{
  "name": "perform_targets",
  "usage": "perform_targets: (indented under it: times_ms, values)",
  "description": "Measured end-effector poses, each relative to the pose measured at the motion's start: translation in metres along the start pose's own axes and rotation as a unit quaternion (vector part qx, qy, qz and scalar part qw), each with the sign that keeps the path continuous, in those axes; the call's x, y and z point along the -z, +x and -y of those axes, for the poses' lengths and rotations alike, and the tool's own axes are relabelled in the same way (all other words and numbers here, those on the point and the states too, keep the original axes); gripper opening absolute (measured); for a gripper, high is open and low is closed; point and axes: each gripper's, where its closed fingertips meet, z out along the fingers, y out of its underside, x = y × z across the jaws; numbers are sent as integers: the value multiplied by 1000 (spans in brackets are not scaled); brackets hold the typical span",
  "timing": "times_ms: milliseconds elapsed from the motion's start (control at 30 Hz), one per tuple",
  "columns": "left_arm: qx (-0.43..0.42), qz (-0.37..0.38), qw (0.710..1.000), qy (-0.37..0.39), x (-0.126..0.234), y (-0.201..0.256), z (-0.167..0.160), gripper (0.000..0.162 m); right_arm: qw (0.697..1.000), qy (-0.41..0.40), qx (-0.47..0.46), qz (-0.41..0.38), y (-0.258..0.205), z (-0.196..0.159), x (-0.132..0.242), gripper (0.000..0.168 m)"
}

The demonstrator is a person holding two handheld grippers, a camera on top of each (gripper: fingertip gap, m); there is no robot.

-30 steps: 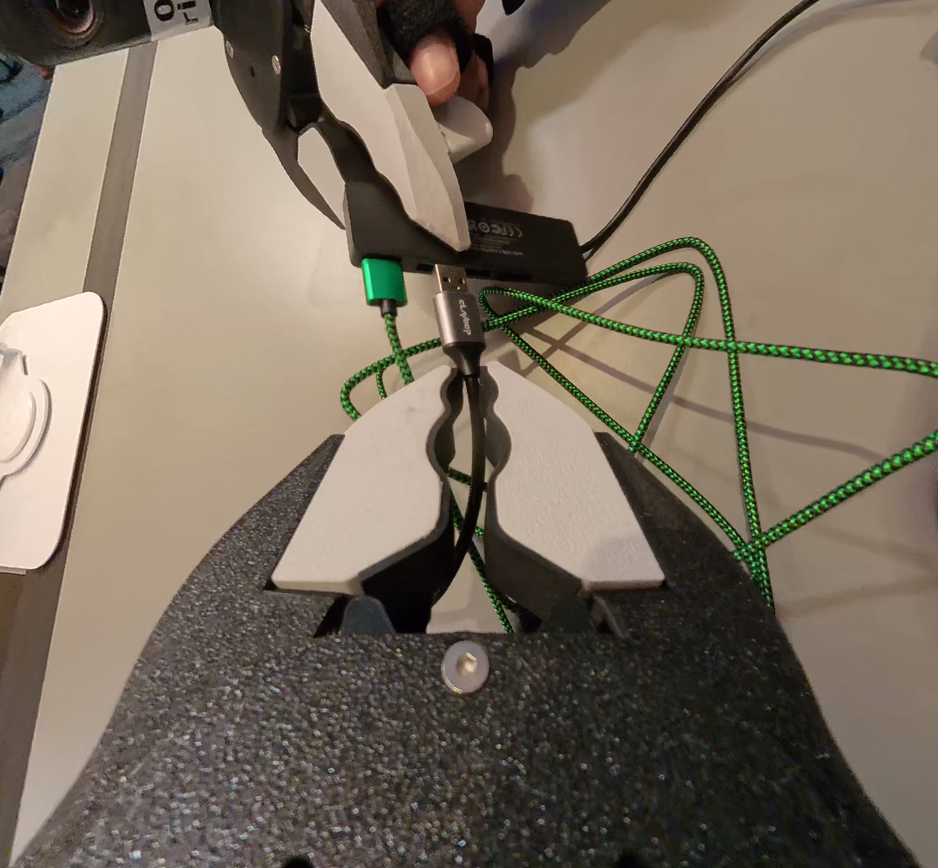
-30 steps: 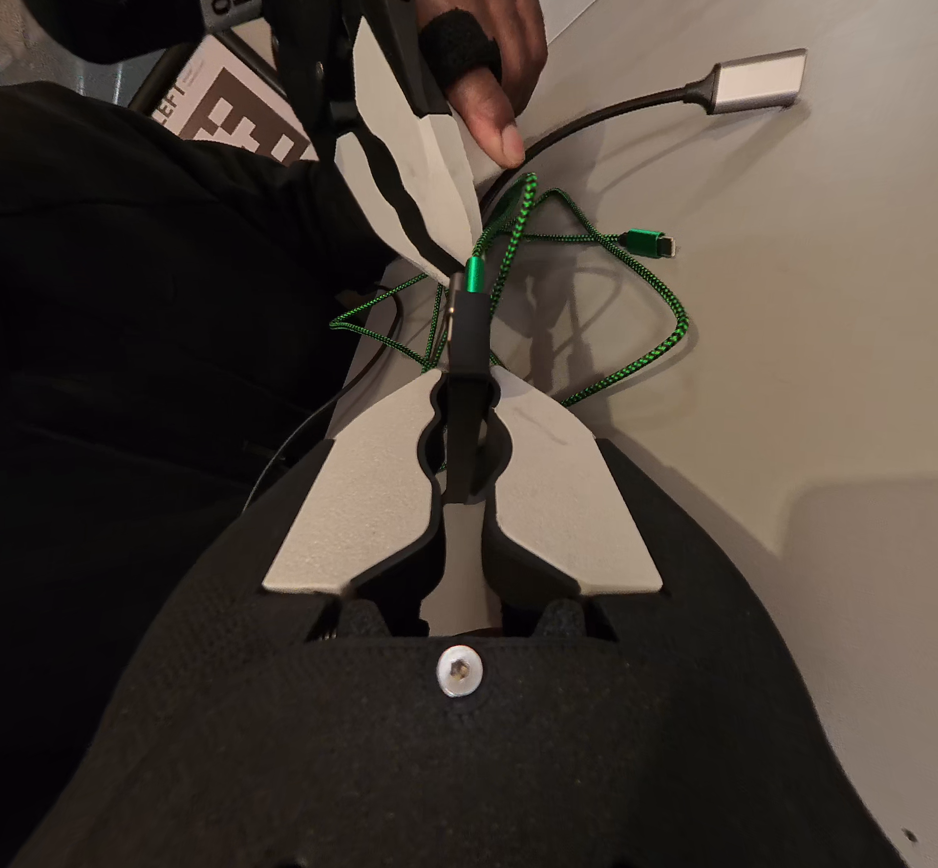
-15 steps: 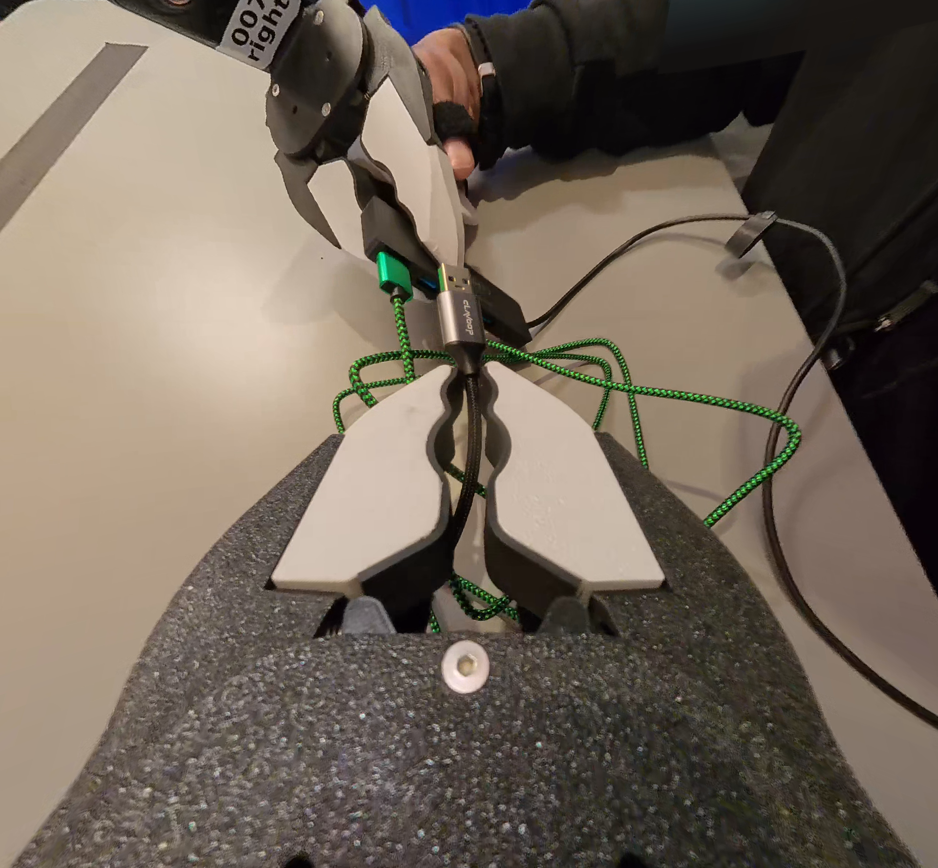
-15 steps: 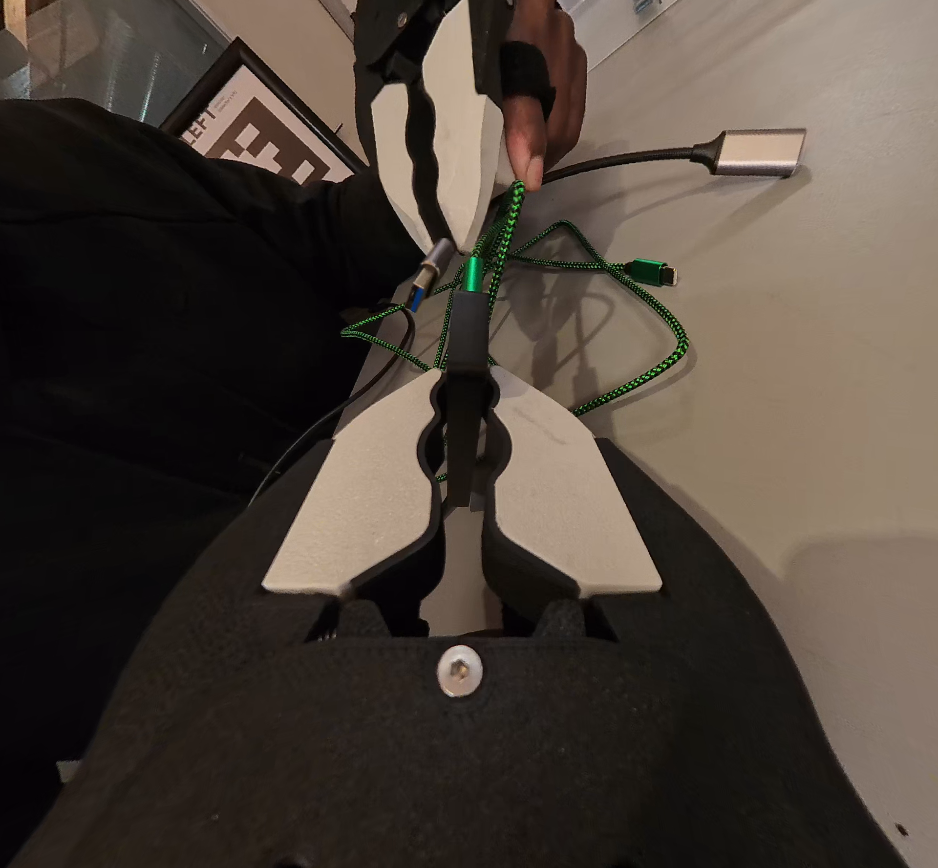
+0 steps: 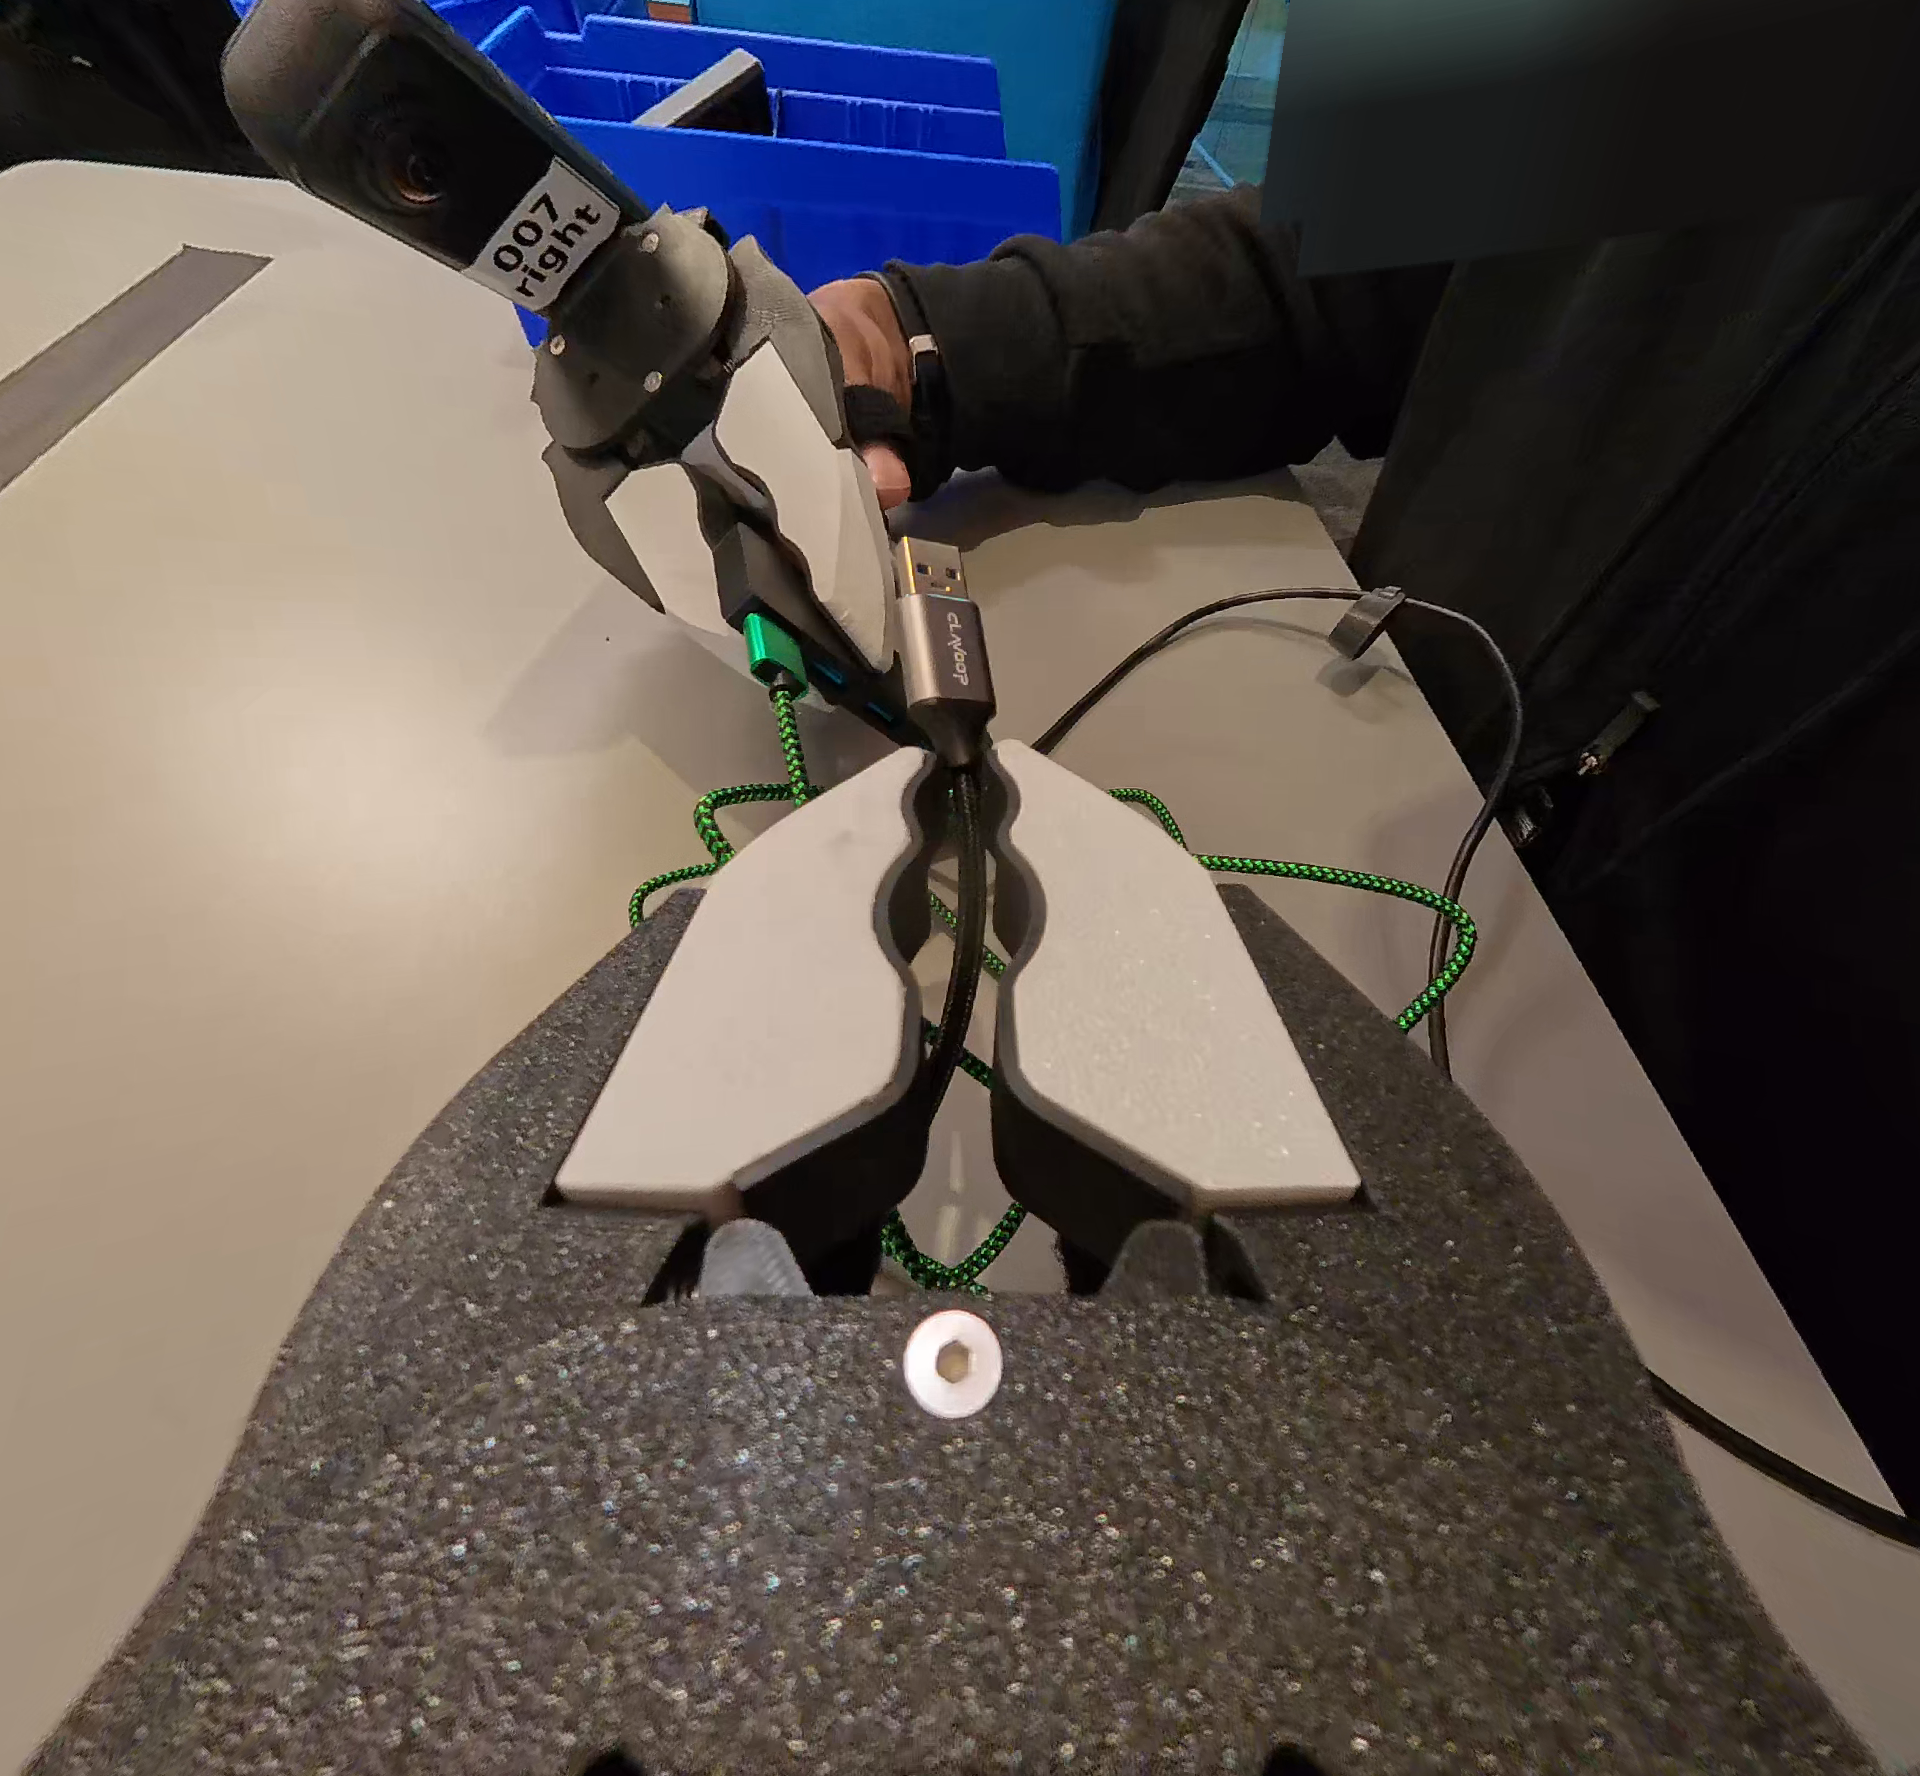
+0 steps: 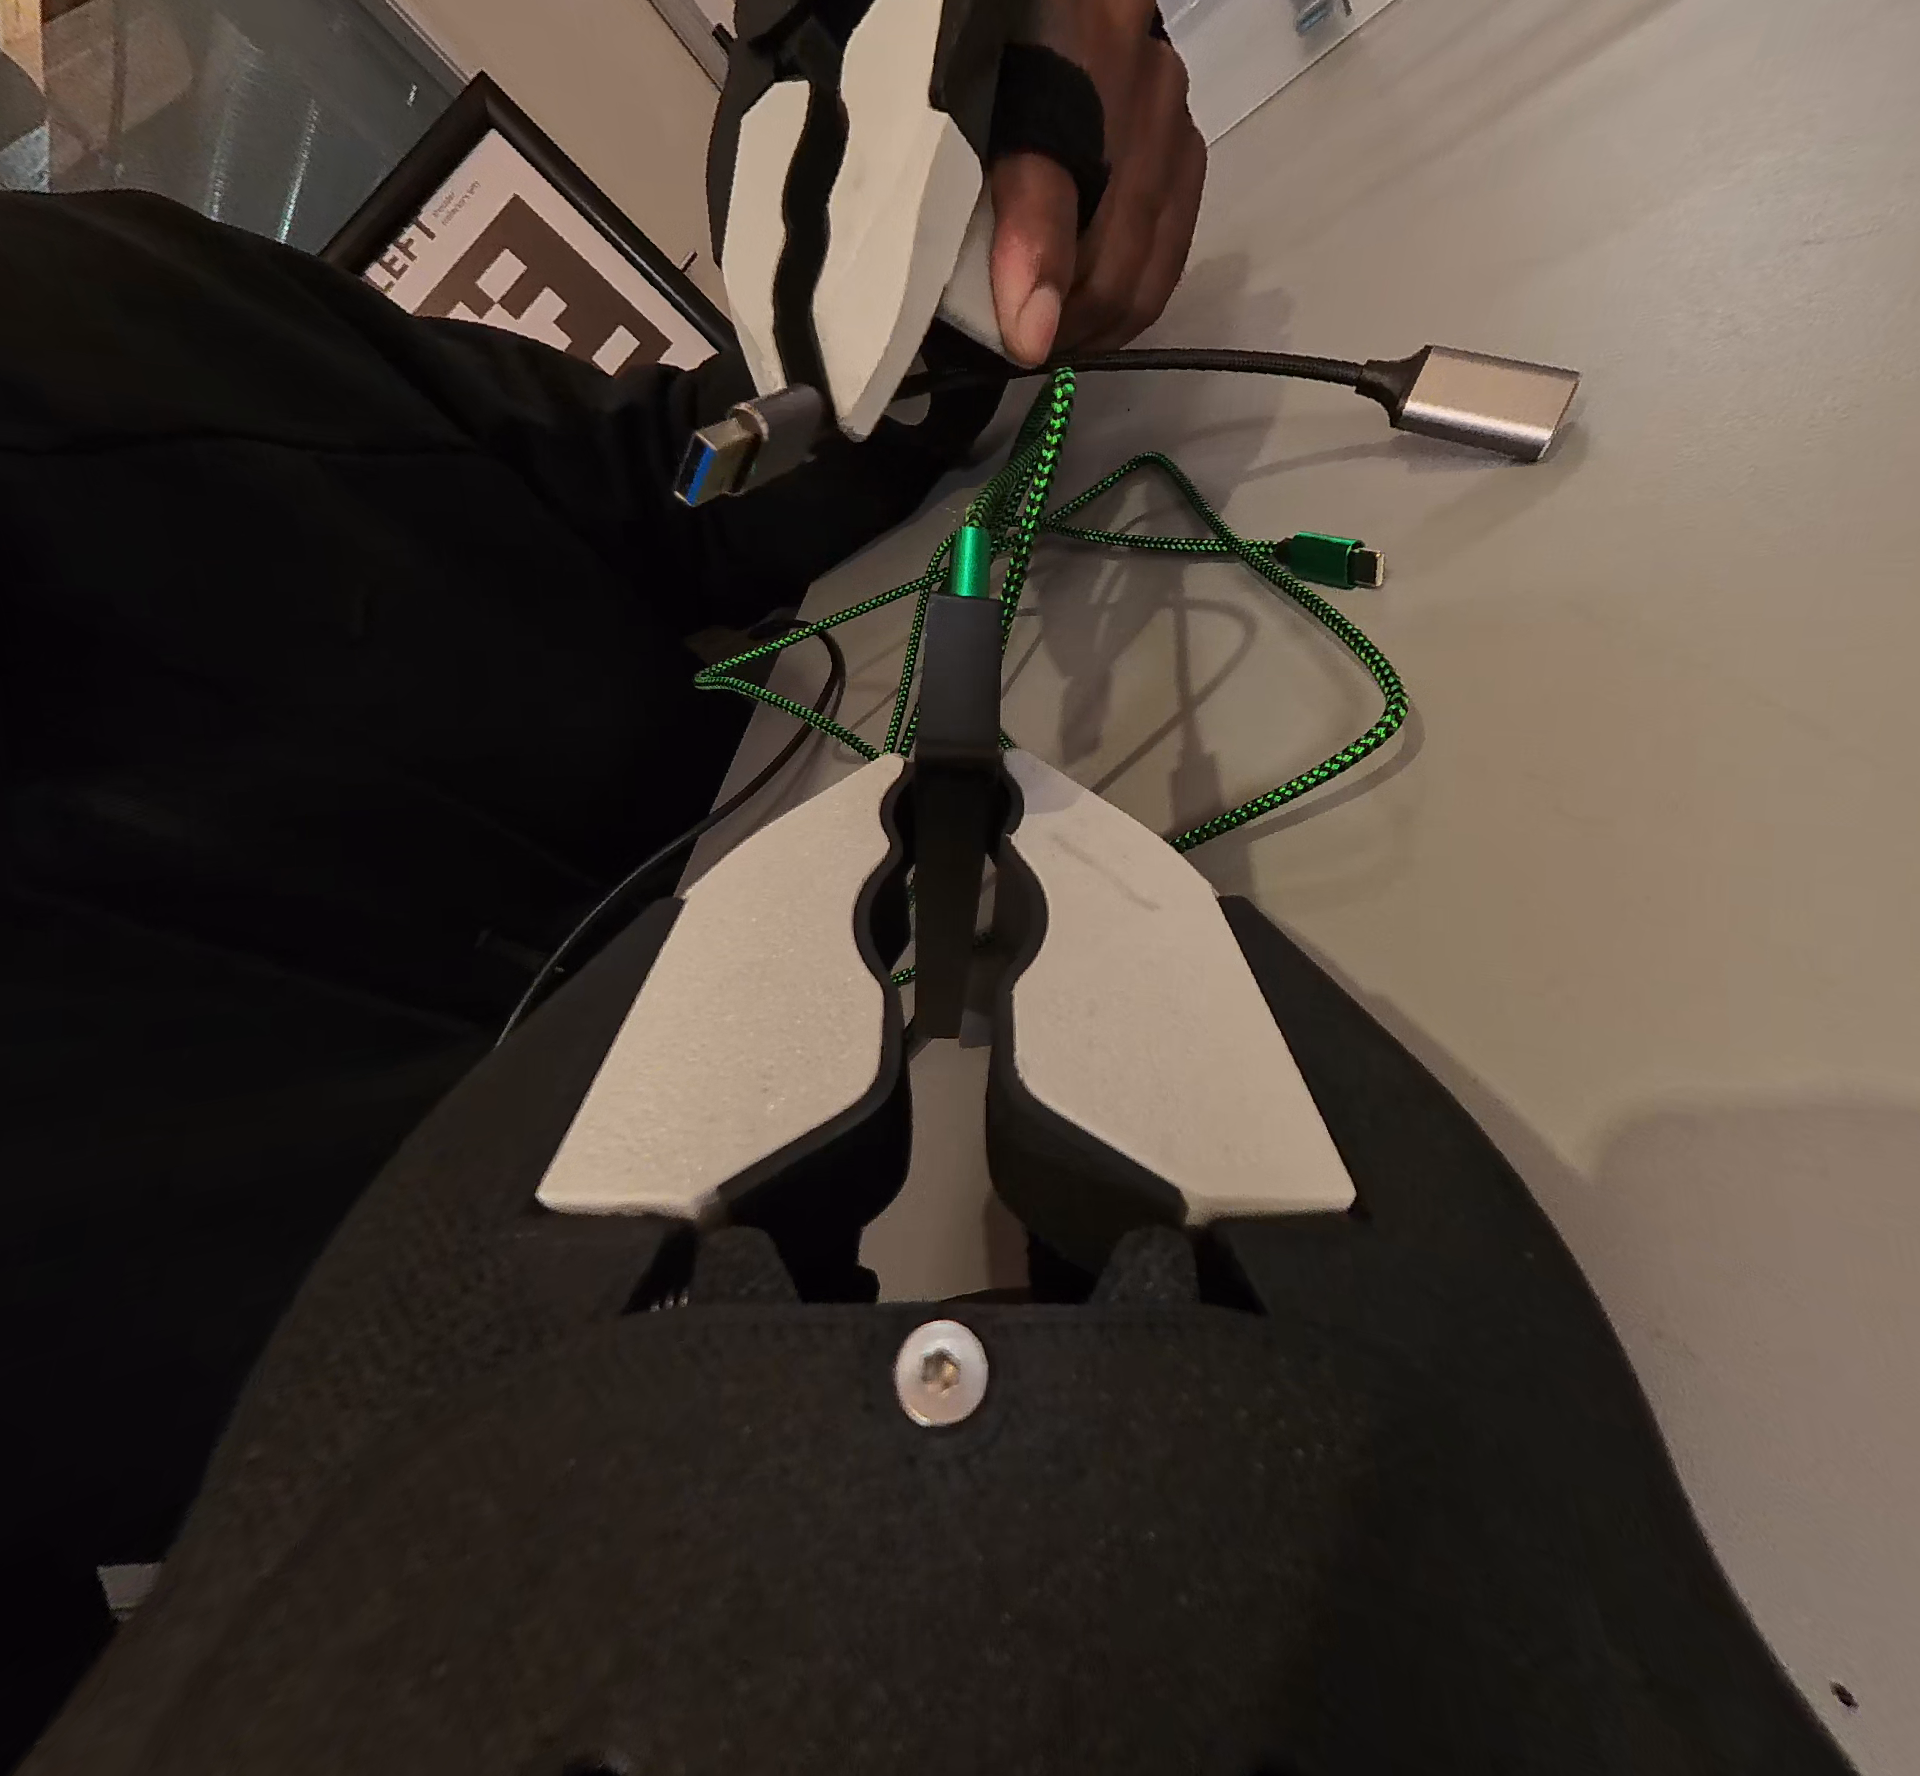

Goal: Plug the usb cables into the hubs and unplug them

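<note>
The left tongs (image 5: 961, 770) are closed on a black braided cable (image 5: 966, 895) just behind its grey USB plug (image 5: 943, 646). The plug points up and away, free in the air, its metal tip just beside the right tongs and not in any port.

The right tongs (image 6: 956, 770) are clamped on a slim black hub (image 6: 961, 677), held edge-on and lifted off the tabletop (image 5: 312, 739). A green USB plug (image 5: 771, 648) sits in the hub's end port. Blue ports next to it are open.

From the green plug, a green-and-black braided cable (image 6: 1382, 718) falls in loose loops onto the tabletop below both tongs. Its other end, a small green connector (image 6: 1330, 560), lies flat on the surface. The far end of the black braided cable, a silver socket (image 6: 1475, 401), lies beyond that connector on the tabletop. A thin black cord (image 5: 1455, 791) curves along the tabletop edge beside the person, who wears dark sleeves.

Past the far edge of the tabletop stand blue plastic bins (image 5: 810, 157); their contents cannot be seen from here.
</note>
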Motion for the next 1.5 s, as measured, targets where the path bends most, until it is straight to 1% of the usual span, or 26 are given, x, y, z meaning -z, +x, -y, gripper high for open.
perform_targets:
  times_ms: [167,233,333,500,633,733,833,867,1033,1133,1267,1400,1500]
  values:
    - [51,35,997,-38,5,-4,2,6,1000,3,3,1,-1,1,1,10]
    - [70,32,997,-22,9,4,14,7,1000,5,6,-1,0,1,2,10]
    - [143,22,989,18,14,15,27,6,1000,10,11,-5,0,3,3,10]
    - [265,7,963,49,24,33,24,6,999,16,30,-1,-3,5,3,10]
    - [324,-26,944,62,24,54,24,6,997,30,74,19,-14,9,2,10]
    - [367,-69,924,82,18,69,26,7,995,39,90,33,-21,11,0,10]
    - [404,-96,903,107,15,75,28,7,993,52,99,48,-28,14,0,10]
    - [407,-101,901,107,14,77,27,7,992,54,99,51,-29,14,0,10]
    - [387,-87,913,97,14,80,24,7,992,56,100,52,-31,14,0,10]
    - [362,-57,927,82,12,76,21,7,992,56,98,53,-31,13,0,10]
    - [316,2,947,51,8,69,14,6,992,56,99,51,-31,13,-1,10]
    - [296,53,953,31,5,63,10,6,992,54,111,38,-31,12,-3,10]
    - [311,62,948,37,10,62,16,6,987,58,151,12,-30,15,-5,10]
